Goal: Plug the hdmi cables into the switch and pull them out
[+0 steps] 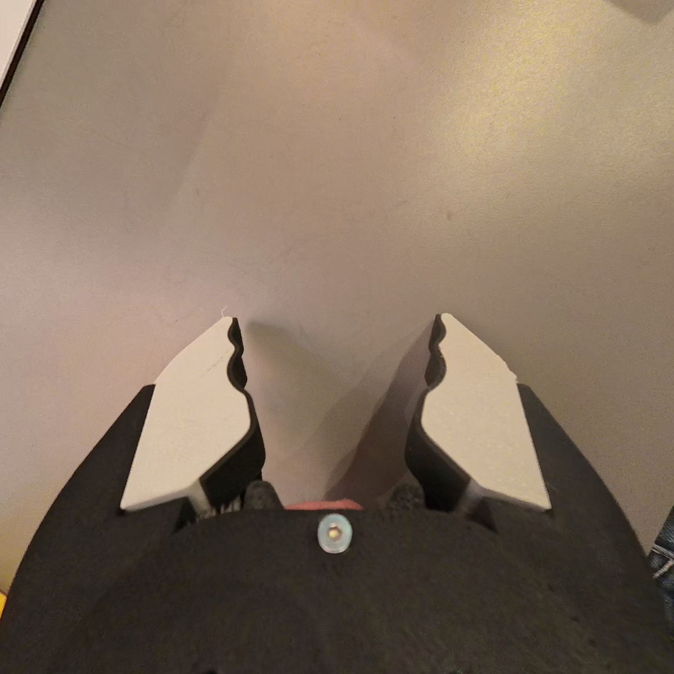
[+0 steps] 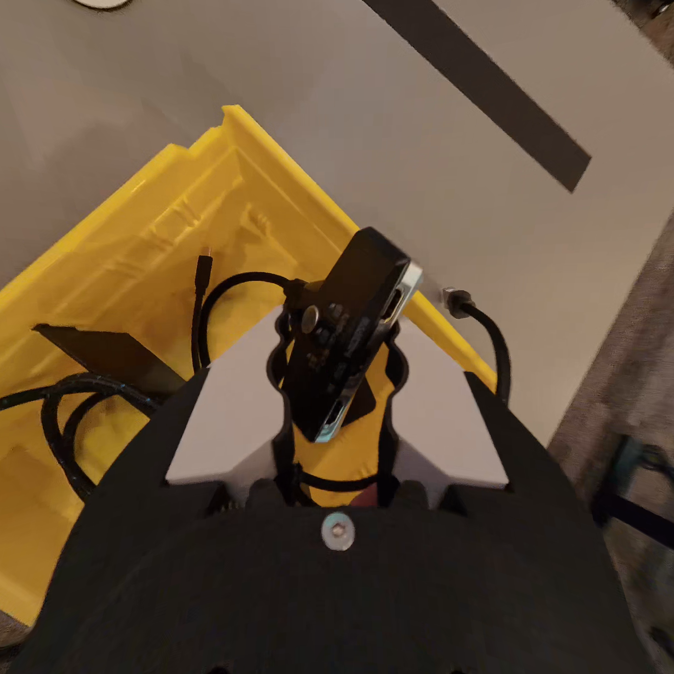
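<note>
Switch (image 2: 350,328) gripped in right claw (image 2: 337,328), lower end hidden, left claw (image 1: 335,321) empty

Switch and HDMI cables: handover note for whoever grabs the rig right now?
Left gripper: open, empty, over bare table.
Right gripper: shut on the switch, held tilted above the yellow bin.
Cables: one cable end lies loose on the table right of the bin; other cables are coiled in the bin.
Done: switch picked up. The visible side ports look empty.
Left: plug the cables in, then pull them out.
</note>
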The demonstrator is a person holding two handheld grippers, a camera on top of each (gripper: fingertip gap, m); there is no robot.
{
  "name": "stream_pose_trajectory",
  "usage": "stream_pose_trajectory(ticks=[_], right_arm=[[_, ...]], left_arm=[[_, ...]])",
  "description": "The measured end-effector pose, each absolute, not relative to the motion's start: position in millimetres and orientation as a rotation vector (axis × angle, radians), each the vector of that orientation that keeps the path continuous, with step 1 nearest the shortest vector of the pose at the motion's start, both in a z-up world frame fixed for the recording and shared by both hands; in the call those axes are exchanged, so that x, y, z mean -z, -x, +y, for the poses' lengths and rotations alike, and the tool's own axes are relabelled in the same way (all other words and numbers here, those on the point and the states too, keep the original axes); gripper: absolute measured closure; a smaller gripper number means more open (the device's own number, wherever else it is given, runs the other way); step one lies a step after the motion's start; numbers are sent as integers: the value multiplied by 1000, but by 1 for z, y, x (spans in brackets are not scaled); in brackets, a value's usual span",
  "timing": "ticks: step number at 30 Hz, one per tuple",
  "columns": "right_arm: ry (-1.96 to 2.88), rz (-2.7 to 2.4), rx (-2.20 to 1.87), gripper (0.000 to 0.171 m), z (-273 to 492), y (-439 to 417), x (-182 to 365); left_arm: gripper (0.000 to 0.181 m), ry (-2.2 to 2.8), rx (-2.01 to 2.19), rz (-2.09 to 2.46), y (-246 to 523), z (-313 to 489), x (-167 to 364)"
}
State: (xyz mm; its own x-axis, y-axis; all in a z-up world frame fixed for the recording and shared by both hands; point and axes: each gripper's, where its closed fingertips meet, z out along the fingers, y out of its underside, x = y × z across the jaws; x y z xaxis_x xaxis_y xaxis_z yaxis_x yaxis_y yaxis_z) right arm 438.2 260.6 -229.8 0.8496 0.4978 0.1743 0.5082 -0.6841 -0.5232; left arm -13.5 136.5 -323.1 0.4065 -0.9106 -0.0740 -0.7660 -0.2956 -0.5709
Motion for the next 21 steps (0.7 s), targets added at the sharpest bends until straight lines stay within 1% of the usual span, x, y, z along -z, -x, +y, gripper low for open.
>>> stream_pose_trajectory(ticks=[1, 2, 4, 6, 8, 11, 12, 14, 15, 17, 18, 21], right_arm=[[2433, -755, 69, 115, 260, -440, 224], [2408, -772, 112, 116, 259, -442, 215], [2358, -785, 136, 114, 255, -443, 195], [2299, -730, 131, 116, 254, -449, 171], [2296, -640, 134, 117, 253, -466, 158], [2394, -537, 196, 108, 249, -504, 171], [2424, -518, 201, 109, 247, -513, 180], [2452, -472, 201, 115, 250, -525, 197], [2467, -449, 212, 120, 251, -530, 206], [2453, -429, 242, 157, 254, -537, 215], [2424, -417, 245, 165, 256, -537, 215], [2337, -434, 247, 167, 261, -530, 206]], left_arm=[[85, 2139, 361, 1422, 14, 136, 323], [84, 2140, 363, 1421, 14, 136, 323], [83, 2147, 367, 1416, 14, 136, 324], [83, 2151, 369, 1414, 14, 137, 324], [83, 2152, 366, 1415, 14, 136, 324], [83, 2149, 355, 1421, 14, 136, 323], [83, 2148, 352, 1423, 14, 136, 323], [83, 2149, 353, 1425, 14, 135, 323], [83, 2150, 352, 1425, 14, 135, 323], [83, 2152, 352, 1424, 14, 135, 323], [83, 2153, 353, 1423, 14, 135, 323], [83, 2159, 363, 1415, 15, 135, 324]])
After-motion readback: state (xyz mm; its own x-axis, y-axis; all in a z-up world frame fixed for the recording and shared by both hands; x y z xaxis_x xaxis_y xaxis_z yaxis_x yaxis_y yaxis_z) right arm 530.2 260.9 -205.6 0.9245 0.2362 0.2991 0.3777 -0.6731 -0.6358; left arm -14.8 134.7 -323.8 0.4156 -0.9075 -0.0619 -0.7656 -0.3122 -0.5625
